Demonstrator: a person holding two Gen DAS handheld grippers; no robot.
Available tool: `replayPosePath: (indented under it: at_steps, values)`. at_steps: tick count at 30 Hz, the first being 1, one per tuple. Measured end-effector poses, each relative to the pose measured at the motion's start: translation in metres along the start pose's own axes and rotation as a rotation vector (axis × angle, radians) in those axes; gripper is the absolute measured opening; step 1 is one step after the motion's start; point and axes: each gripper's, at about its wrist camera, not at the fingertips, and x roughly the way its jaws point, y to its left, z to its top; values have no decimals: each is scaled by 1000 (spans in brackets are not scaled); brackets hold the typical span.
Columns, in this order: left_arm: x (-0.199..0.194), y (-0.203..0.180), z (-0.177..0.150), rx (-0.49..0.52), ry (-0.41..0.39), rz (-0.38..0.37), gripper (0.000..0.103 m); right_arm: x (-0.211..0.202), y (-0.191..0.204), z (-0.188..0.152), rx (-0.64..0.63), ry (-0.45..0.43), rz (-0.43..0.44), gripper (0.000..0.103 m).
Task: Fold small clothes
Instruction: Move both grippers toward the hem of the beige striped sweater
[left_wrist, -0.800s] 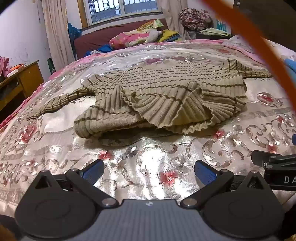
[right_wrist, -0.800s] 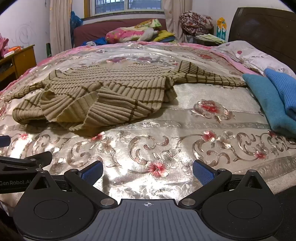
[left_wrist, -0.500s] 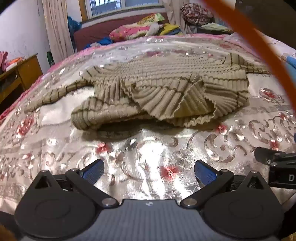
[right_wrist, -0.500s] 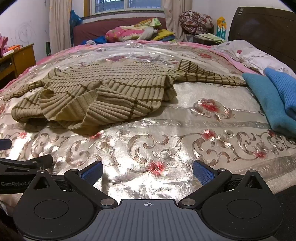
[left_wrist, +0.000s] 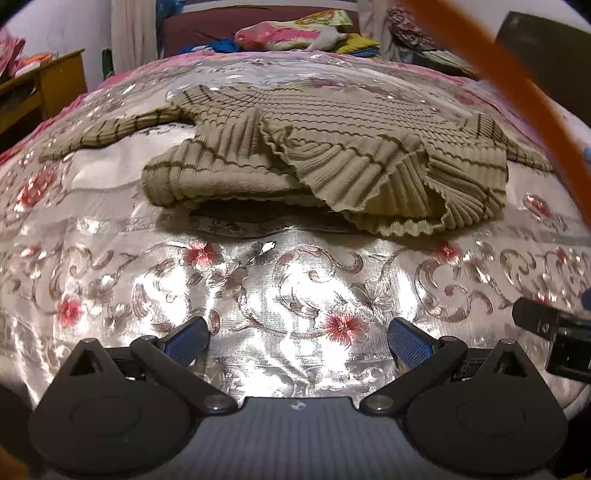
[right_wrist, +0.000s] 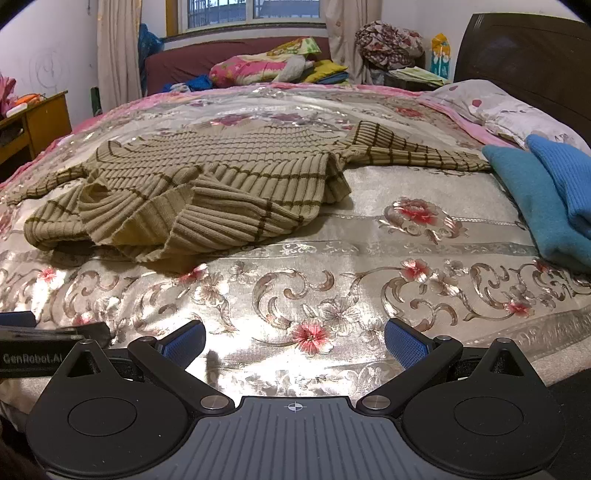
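Daylight from the far window (right_wrist: 255, 11) throws glare on the satin bedspread (right_wrist: 332, 254); fisheye edges bend and darken, left view softer.

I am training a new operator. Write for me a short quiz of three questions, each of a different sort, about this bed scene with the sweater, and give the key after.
1. True or false: the left gripper is already closed on the striped sweater.
2. Multiple choice: in the right wrist view, the blue folded clothes lie (A) on top of the sweater, (B) at the right, by the tip of one sleeve, (C) on the wooden desk.
3. Fill in: the hem of the sweater nearest the grippers is ____, not flat.

Key:
1. False; both it and the right gripper are open and empty above the bedspread.
2. B
3. Bunched up
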Motion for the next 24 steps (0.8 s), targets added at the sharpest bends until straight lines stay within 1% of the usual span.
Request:
replayPosePath:
  at_steps: [3, 14, 20, 24]
  values:
    - [-1, -2, -3, -4, -12, 8, 103, -1, 0, -1, -3, -2, 0, 103]
    - [-1, 3, -2, -23, -16, -8, 103, -2, 0, -1, -1, -4, 1, 103]
    - [-2, 5, 0, -18, -10, -19, 103, -2, -1, 0, 4, -7, 5, 103]
    - [-5, 3, 3, 10, -18, -8, 103, -3, -1, 0, 7, -9, 10, 103]
